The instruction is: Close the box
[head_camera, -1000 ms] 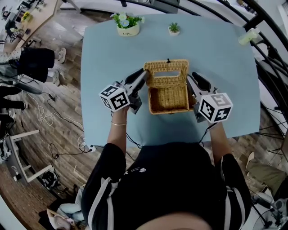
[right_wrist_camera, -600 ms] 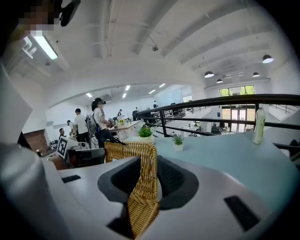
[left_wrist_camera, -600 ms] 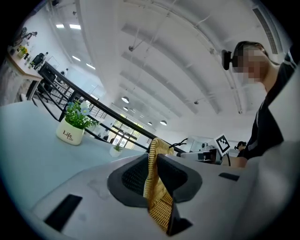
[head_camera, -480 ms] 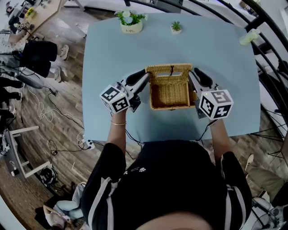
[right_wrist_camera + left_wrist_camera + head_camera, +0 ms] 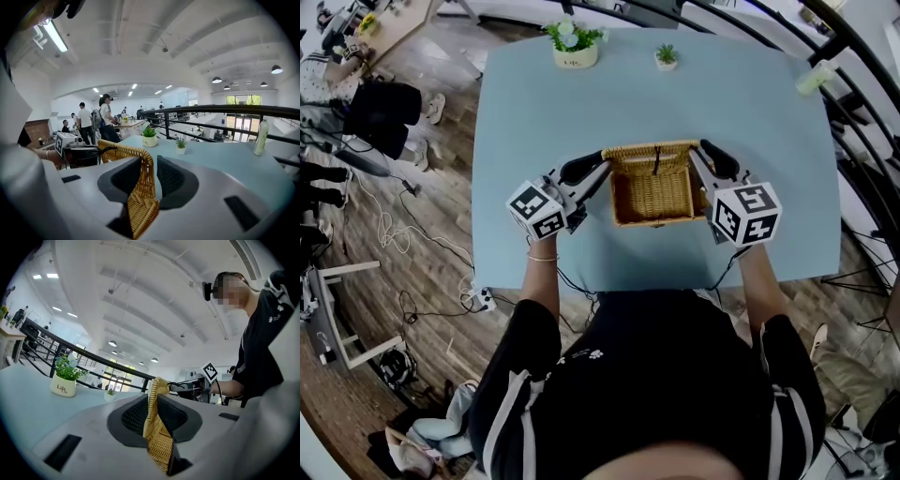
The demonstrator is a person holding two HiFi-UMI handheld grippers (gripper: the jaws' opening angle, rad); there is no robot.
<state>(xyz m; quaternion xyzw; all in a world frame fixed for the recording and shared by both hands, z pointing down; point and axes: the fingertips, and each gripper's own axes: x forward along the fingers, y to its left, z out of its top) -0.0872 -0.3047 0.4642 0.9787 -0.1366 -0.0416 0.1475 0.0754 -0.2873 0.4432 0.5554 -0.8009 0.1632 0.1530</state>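
A woven wicker box point(image 5: 652, 199) stands open in the middle of the light blue table point(image 5: 544, 103). Its hinged lid point(image 5: 649, 150) stands raised on edge along the box's far side, with a dark loop at its middle. My left gripper point(image 5: 602, 169) is shut on the lid's left edge and my right gripper point(image 5: 701, 156) is shut on its right edge. In the left gripper view the wicker edge point(image 5: 154, 437) is pinched between the pads of the left gripper point(image 5: 153, 404). The right gripper view shows the right gripper point(image 5: 149, 174) clamping the lid rim point(image 5: 140, 197) the same way.
A white flower pot point(image 5: 570, 45) and a small potted plant point(image 5: 666, 57) stand at the table's far edge, a pale bottle point(image 5: 818, 77) at the far right corner. A railing runs behind the table. People stand at a distant bench point(image 5: 105, 123).
The lid has swung up from lying flat behind the box to standing on edge. Both grippers rose and rolled with it, and they keep their grip.
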